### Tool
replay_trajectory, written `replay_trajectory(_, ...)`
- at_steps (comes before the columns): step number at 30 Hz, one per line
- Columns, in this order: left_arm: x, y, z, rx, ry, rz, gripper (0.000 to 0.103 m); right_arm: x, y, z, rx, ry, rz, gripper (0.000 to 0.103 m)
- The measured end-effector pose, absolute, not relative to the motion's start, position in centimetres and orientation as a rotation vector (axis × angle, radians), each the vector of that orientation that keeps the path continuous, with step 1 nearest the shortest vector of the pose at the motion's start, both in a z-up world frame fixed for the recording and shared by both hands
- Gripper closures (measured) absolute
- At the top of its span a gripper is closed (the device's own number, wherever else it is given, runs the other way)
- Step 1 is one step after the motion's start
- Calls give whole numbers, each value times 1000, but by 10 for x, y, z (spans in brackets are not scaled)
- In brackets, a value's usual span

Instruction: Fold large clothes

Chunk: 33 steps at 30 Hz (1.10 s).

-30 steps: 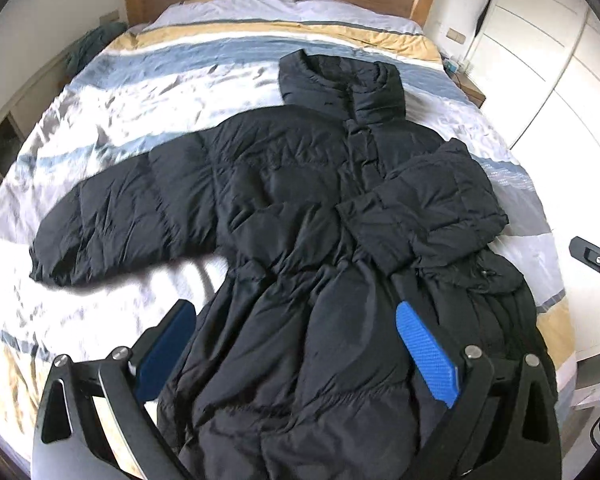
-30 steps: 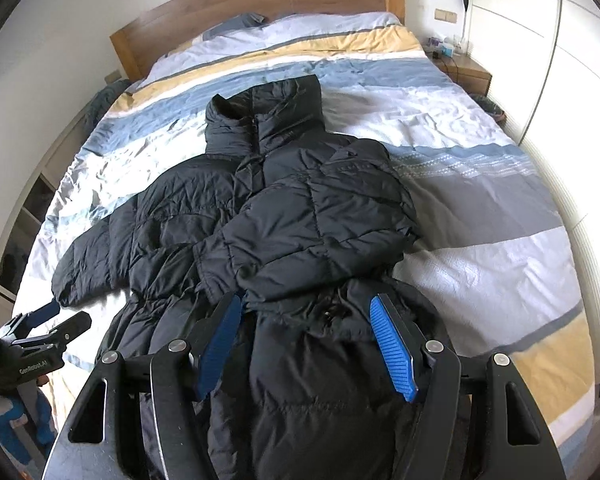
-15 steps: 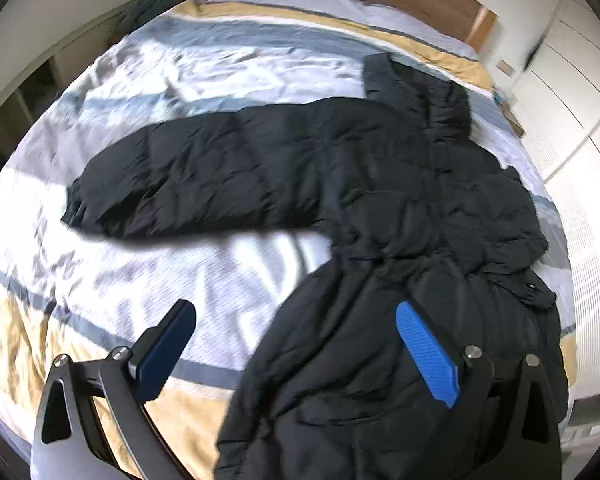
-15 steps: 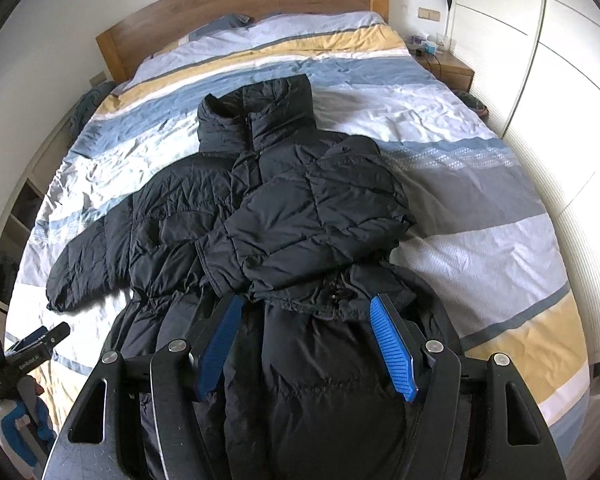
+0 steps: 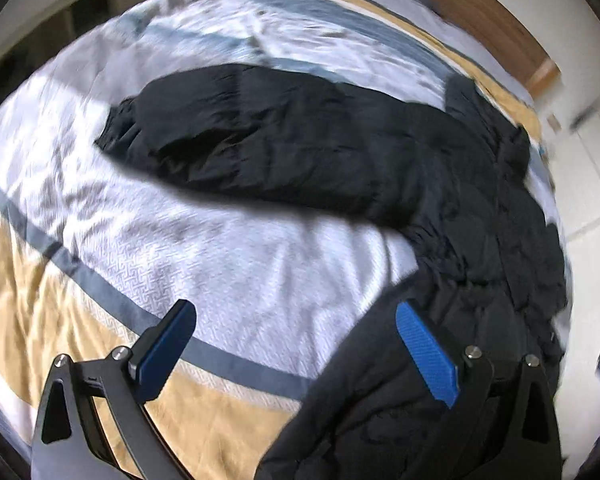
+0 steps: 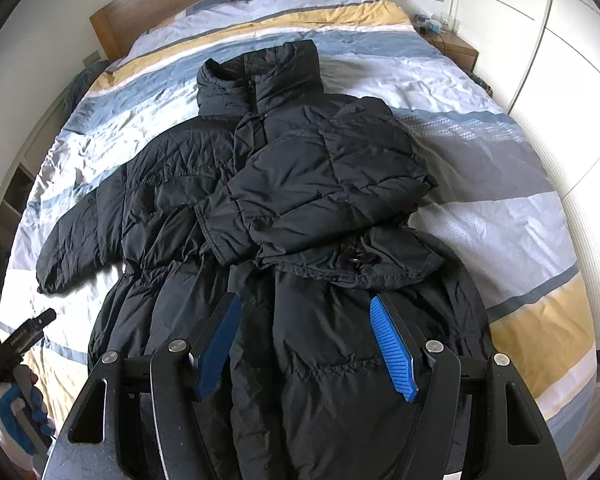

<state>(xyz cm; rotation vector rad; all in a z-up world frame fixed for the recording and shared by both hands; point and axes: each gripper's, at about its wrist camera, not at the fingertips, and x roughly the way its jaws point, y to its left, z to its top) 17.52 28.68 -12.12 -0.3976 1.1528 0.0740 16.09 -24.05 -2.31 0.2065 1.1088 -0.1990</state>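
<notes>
Black coat (image 6: 284,208) flat on striped bed (image 6: 480,216), one sleeve (image 5: 240,144) spread upper left. Left gripper (image 5: 296,344) and right gripper (image 6: 304,344) both gaping, empty. Risk: pinching bedding with slippery sleeve, dragging coat askew.

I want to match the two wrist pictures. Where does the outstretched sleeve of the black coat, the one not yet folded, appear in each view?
Left wrist view: the outstretched sleeve crosses the upper middle, cuff toward the left, blurred.
Right wrist view: the same sleeve lies at the left, cuff pointing down-left.
Shared landmark: the coat's collar, top centre in the right wrist view and at the upper right in the left wrist view.
</notes>
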Motion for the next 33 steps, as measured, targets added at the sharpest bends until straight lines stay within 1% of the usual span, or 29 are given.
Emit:
replay_trajectory(5, 184, 340, -144, -584, 1112, 165, 2, 162, -239, -38, 212, 1140, -207, 36)
replay_trajectory(12, 211, 400, -164, -760, 1026, 236, 2, 168, -238, -50, 200, 1173, -209, 37)
replay_trajectory(15, 230, 417, -176, -815, 1020, 250, 3, 171, -241, -51, 201, 1175, -217, 37)
replay_trajectory(21, 261, 443, -207, -1014, 991, 258, 4, 171, -249, -59, 212, 1192, -243, 36)
replay_trajectory(23, 264, 448, -214, -1065, 977, 269, 9, 171, -252, -63, 218, 1198, -252, 36)
replay_trajectory(24, 266, 450, -218, -1098, 967, 268, 16, 171, -253, -64, 221, 1199, -253, 37)
replay_trajectory(25, 268, 451, -220, -1114, 965, 269, 27, 170, -254, -65, 225, 1200, -254, 36)
replay_trajectory(26, 269, 453, -223, -1137, 963, 269, 31, 170, -255, -65, 228, 1200, -254, 36)
replay_trajectory(28, 268, 455, -225, -1180, 948, 264, 46, 170, -257, -65, 233, 1197, -253, 37)
replay_trajectory(29, 266, 457, -225, -1197, 937, 257, 51, 169, -258, -64, 236, 1196, -253, 37)
replay_trajectory(31, 265, 458, -222, -1216, 920, 242, 68, 169, -261, -63, 242, 1192, -253, 37)
replay_trajectory(33, 266, 457, -216, -1212, 916, 235, 77, 168, -263, -60, 246, 1185, -251, 37)
